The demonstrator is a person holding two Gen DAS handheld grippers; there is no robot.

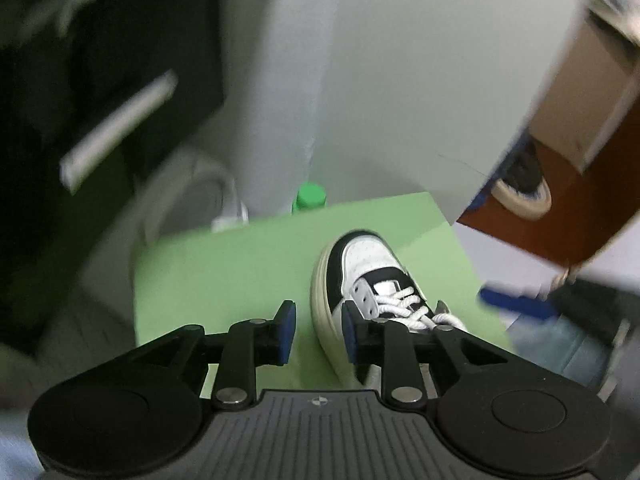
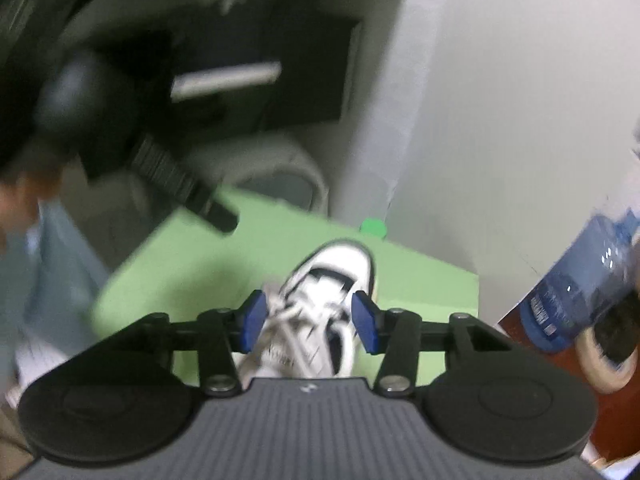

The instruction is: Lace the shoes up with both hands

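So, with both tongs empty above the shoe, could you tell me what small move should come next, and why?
Probably lower the left tongs to the loose white laces and close on a strand. Both the left and the right tongs stand open and hold nothing, and the lace ends lie slack over the tongue of the sneaker on the green board.

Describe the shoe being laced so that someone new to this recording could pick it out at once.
Find the light green table top that stands against the pale wall. The shoe rests on it, alone, toe pointing toward the wall: a white sneaker with black panels, a thick cream sole and white laces. The other footwear in view sits off the table on the reddish-brown surface and shows blue trim.
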